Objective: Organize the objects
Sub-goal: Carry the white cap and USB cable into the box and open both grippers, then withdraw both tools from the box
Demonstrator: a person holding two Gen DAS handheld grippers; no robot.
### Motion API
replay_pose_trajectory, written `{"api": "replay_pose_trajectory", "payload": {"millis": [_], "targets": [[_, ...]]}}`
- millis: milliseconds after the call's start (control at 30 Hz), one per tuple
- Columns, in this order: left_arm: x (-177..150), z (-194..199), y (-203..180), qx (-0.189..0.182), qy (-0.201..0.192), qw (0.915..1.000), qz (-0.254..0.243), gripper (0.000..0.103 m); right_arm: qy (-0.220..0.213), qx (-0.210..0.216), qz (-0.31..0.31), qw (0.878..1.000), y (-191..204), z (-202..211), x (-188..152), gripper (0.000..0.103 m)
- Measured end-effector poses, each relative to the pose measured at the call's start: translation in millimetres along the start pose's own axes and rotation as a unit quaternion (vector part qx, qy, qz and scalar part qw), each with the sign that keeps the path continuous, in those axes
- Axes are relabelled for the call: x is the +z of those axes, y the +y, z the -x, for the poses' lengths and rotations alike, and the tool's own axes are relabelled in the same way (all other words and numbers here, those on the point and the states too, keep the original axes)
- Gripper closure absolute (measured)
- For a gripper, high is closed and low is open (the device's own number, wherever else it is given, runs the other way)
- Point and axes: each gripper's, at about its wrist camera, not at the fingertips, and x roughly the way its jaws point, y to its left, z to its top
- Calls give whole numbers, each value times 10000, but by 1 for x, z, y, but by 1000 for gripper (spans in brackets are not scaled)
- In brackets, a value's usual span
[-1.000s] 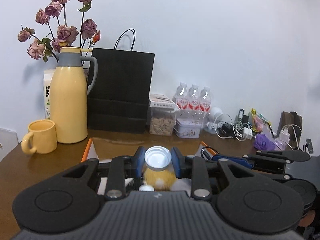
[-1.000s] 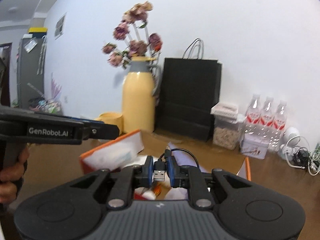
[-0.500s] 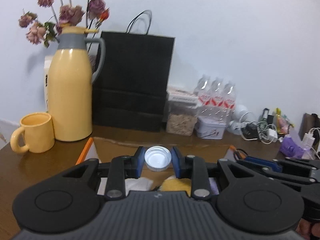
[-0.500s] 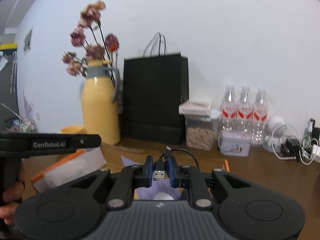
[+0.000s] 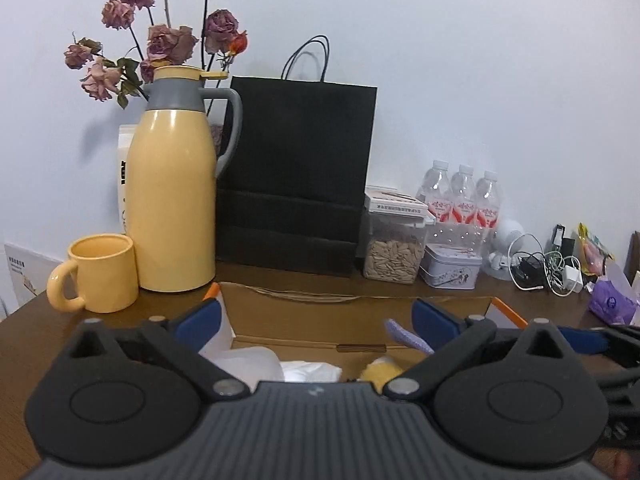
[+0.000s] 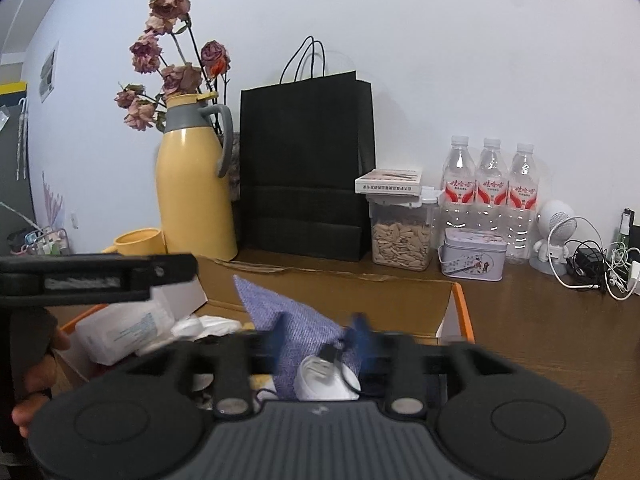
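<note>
Open cardboard box (image 5: 320, 312) sits low-centre on the bench (image 5: 40, 332), orange-edged flaps out; inside: white packets (image 6: 120, 328), purple cloth (image 6: 296, 320) sticking up, yellow jar (image 5: 380, 370) mostly hidden behind the left claw's body, white charger (image 6: 324, 376) w/ black cable plug (image 6: 330, 354). Behind, upper part of frame: clear canister (image 5: 394, 240) of seeds, small tin (image 5: 450, 268), 3 water bottles (image 5: 464, 200). Left claw (image 5: 316, 318) points slightly down over the box, jaws opening, spread wide, nothing between. Right claw (image 6: 320, 334) also tipped slightly down over the box, blurred, jaws opening; the plug lies between the pads, not pinched. Plug's long axis runs roughly up-down in frame, tip down on the charger. A hand (image 6: 36, 384) shows at lower left of the right view.
</note>
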Motion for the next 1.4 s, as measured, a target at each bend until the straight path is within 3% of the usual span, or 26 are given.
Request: {"api": "replay_pose_trajectory", "payload": {"millis": [33, 67, 367, 567, 933, 1400], "targets": [[0, 0, 1, 7, 1, 10000, 20, 0, -40, -23, 7, 10000, 1, 1, -1, 3], [1, 0, 2, 25, 1, 10000, 31, 0, -73, -47, 16, 10000, 1, 3, -1, 0], [3, 5, 1, 1, -9, 10000, -8, 0, -165, -266, -87, 9995, -1, 7, 0, 0], [11, 30, 1, 6, -191, 9998, -44, 0, -367, -257, -118, 9989, 1, 25, 5, 0], [-7, 88, 15, -9, 330, 9994, -83, 0, -228, -298, -183, 9991, 14, 75, 7, 0], [-37, 153, 33, 78, 829, 9962, -244, 0, 271, -172, -30, 9995, 54, 123, -23, 0]]}}
